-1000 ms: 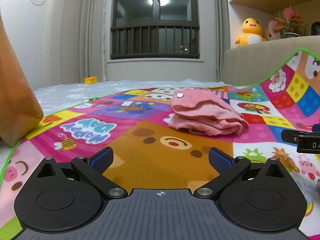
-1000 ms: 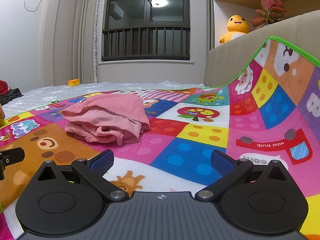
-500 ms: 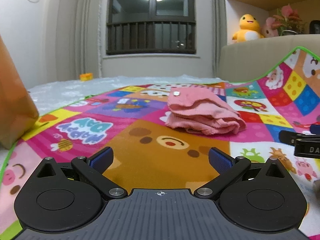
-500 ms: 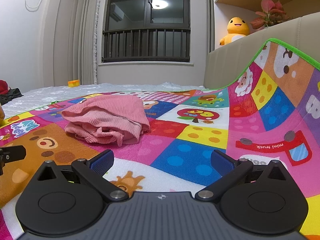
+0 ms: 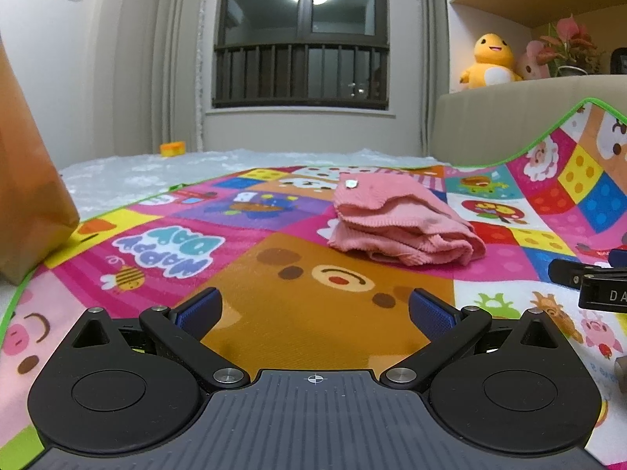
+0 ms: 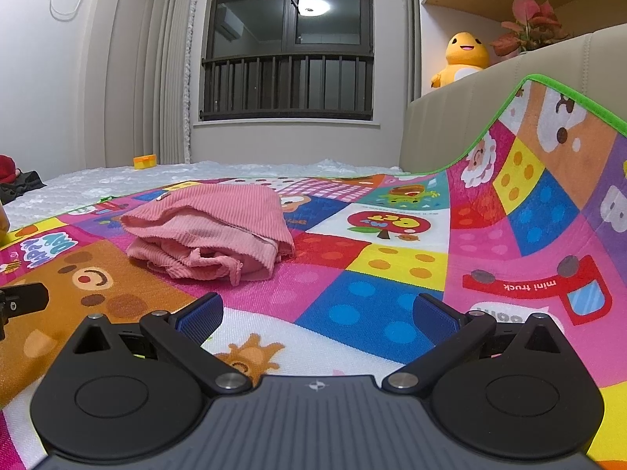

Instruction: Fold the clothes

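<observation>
Big blurry orange-brown shape (image 5: 27, 180) way left of the left gripper, chopped by the edge, no clue what it is. Red and black bundle (image 6: 15, 180) far left of the right gripper, cut off too.

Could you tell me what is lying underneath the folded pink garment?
The pink garment rests directly on the colourful play mat. Its folds hide the mat patch below, so anything tucked beneath or inside cannot be seen.
</observation>
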Tool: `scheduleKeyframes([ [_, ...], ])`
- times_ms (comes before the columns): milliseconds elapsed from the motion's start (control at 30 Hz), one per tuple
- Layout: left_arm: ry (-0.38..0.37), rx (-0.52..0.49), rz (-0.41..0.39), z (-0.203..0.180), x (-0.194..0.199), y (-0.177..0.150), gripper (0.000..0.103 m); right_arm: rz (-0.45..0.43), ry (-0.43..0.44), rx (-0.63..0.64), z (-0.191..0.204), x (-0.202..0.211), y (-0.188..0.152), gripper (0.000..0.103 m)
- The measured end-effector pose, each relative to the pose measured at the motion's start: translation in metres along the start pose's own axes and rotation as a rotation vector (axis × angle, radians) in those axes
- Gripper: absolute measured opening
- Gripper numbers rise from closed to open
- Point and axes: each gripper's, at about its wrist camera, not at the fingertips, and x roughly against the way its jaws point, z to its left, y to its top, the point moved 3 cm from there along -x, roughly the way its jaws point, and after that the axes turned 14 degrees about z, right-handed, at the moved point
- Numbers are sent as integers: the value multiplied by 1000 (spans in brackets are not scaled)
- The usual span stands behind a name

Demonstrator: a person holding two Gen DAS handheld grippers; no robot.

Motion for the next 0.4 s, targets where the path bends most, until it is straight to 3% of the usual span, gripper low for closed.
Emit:
scheduleKeyframes([
  [233,-6,3,5,1,-1,2,103,17,-14,19,3,-2,1,103],
  [400,2,-6,29,0,-3,3,103,89,-29,43,6,-12,5,103],
])
